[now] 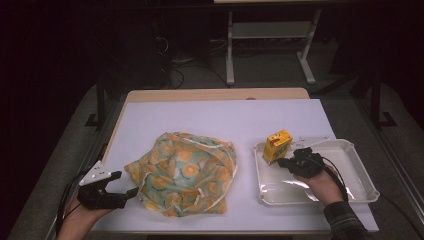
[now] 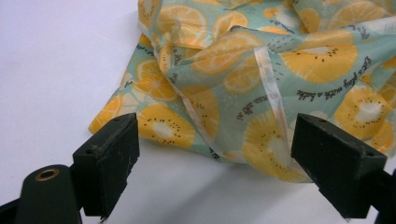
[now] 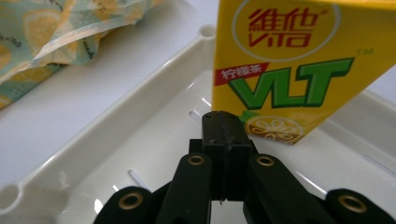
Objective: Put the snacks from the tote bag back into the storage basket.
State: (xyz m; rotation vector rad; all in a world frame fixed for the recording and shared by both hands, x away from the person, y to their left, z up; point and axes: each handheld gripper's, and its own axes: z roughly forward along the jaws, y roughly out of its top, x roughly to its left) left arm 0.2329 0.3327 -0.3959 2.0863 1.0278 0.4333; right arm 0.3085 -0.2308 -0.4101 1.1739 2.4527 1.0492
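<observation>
The work in hand looks like getting the drink carton (image 1: 277,145) into the cloth bag (image 1: 184,173), and it seems to be at the approach stage, with nothing gripped yet. In the high view the bag lies crumpled in the lower middle of the frame on the white bench (image 1: 210,120), and the carton stands upright at the upper left corner of the white tray (image 1: 361,175), right of centre.

The left tool (image 1: 119,184), at the lower left of the high view, has its jaws wide apart. In the left gripper view they sit low in the frame on either side of the bag's near edge, where a pale seam strip (image 2: 271,88) runs down toward the right-hand jaw. They do not hold the cloth.

The right tool (image 3: 223,122) has its jaws pressed together with nothing between them; in the right gripper view its tip is just in front of the carton's lower face, and I cannot tell if it touches.

Next, I judge, the right tool must spread its jaws wide enough to take the carton by its sides, while the left closes on the bag's edge to lift it open.

The carton's yellow face carries red Chinese characters over "VITA", a red band with white Chinese characters, large green letters "VLT", and a lemon slice below. The bag, printed with orange and kiwi slices, bears cursive script; I can make out "a bite", the rest too small to read surely.
</observation>
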